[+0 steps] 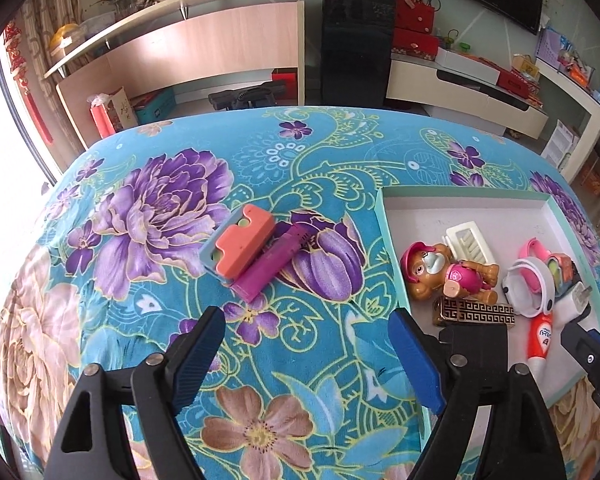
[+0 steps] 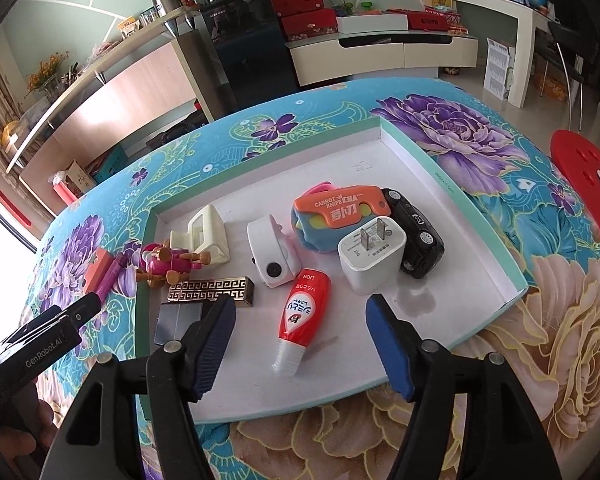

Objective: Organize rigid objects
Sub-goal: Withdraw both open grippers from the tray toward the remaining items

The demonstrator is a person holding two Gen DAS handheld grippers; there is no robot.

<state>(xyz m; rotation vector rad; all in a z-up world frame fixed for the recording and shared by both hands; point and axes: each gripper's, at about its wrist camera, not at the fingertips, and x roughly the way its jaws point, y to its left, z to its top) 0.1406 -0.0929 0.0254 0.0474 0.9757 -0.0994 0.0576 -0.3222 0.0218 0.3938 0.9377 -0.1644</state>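
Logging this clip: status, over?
Both jaws open, empty. Orange cutter and purple stick lie outside tray. Path clear.

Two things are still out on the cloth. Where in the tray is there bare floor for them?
The tray's far end, beyond the orange knife case, is bare. Also the near right corner by the plug. The left side around the toy dog is crowded.

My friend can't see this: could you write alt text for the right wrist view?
An open claw hangs over a red tube lying in a white tray with a plug adapter, black toy car, orange cutter and other small items.
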